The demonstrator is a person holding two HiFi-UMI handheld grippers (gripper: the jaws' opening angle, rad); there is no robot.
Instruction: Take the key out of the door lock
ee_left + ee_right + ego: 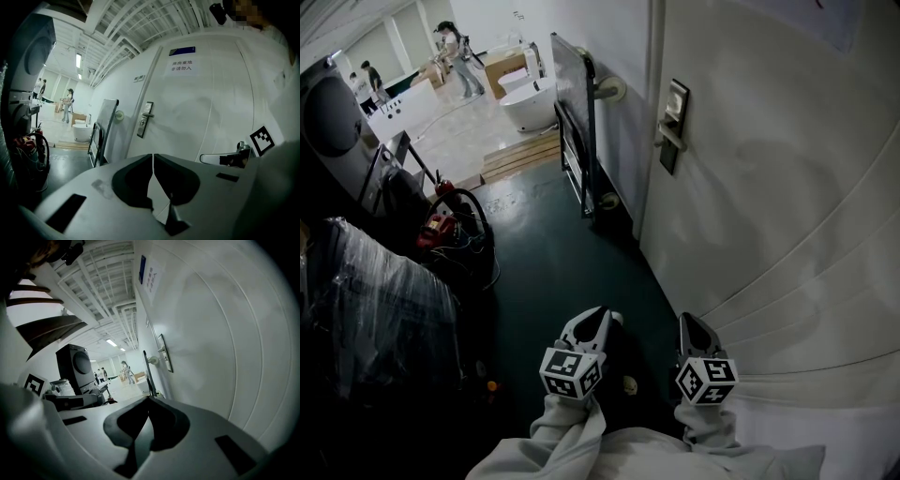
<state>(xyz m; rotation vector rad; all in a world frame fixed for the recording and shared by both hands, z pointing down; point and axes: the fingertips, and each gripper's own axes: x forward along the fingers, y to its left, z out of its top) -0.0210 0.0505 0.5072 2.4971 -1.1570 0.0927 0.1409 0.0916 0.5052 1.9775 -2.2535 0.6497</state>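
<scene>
A white door (769,187) fills the right of the head view. On it sits a metal lock plate with a lever handle (672,127), also seen in the left gripper view (146,119) and the right gripper view (165,352). The key is too small to make out. My left gripper (598,317) and right gripper (689,323) hang low above the dark green floor, well short of the lock. In its own view the left gripper (153,155) has its jaws together with nothing between them. The right gripper (147,399) is likewise shut and empty.
A folded metal trolley (577,122) leans against the wall left of the door. A plastic-wrapped stack (375,300), a red device with cables (441,225) and a washing machine (333,112) line the left. A white bathtub (530,98) and people (455,47) are farther back.
</scene>
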